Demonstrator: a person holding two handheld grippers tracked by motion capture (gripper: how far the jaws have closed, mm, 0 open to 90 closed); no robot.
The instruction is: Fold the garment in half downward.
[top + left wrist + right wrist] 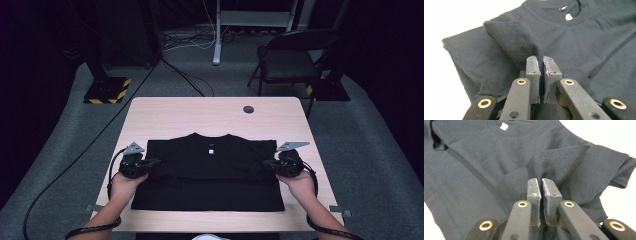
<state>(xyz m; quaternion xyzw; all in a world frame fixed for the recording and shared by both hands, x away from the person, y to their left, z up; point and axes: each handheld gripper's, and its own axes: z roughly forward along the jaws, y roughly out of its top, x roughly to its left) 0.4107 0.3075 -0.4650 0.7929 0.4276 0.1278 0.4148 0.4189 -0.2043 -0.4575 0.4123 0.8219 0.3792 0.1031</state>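
Note:
A black T-shirt point(210, 172) lies flat on the pale wooden table point(200, 112), its collar and white label point(211, 149) toward the far side. At the shirt's left edge my left gripper point(155, 161) is shut on a raised fold of the fabric point(516, 40), which sits pinched between the pads at my left gripper's tips point(541, 58). On the shirt's right edge my right gripper point(267, 162) is likewise shut on a bunched fold point(564, 162), caught at my right gripper's tips point(541, 180). The shirt body point(469, 165) spreads out beyond the jaws.
A small round grommet point(248, 109) sits in the table near its far edge. Beyond the table stand a dark folding chair point(290, 60), a stand base with yellow-black stripes point(106, 90) and cables across the grey floor point(185, 75). Bare wood shows around the shirt.

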